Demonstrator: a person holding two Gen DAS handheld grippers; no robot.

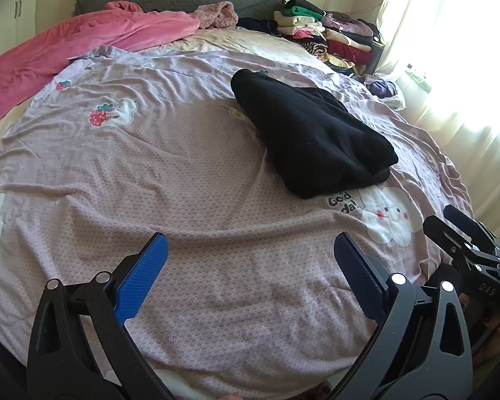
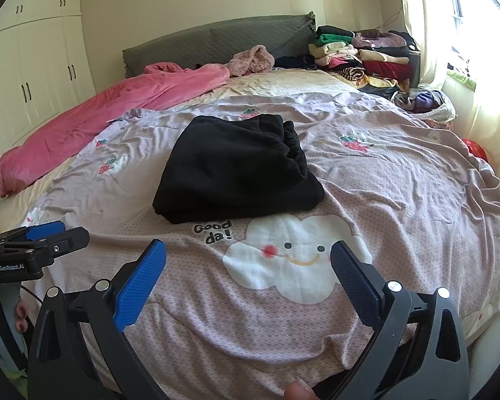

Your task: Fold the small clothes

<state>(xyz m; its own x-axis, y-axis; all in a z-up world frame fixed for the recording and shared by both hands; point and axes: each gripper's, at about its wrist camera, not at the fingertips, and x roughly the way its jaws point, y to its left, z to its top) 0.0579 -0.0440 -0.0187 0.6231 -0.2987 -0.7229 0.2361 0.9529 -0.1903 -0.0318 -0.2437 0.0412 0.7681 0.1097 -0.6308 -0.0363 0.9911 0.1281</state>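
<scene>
At the far left a rumpled pink velvety quilt lay along the edge of the bed, beside the lilac waffle-textured bedspread with strawberry and cloud prints. The left gripper hovered over bare bedspread at the near edge, its blue-padded fingers spread wide and holding nothing. Further right, near the middle of the bed, lay the black fleece garment, doubled over into a thick bundle with its gathered waistband on the far right side; it sat just beyond the white smiling cloud print. The right gripper hung above that cloud, jaws likewise wide apart and empty, well short of the garment. At the far right, against the grey padded headboard, stood a stack of folded multicoloured clothes.

Judging by the bundle, one fold looked done or nearly so. The next move would probably call for both grippers to reach forward, pinch the near edge and either fold again or carry it to the stack.
</scene>
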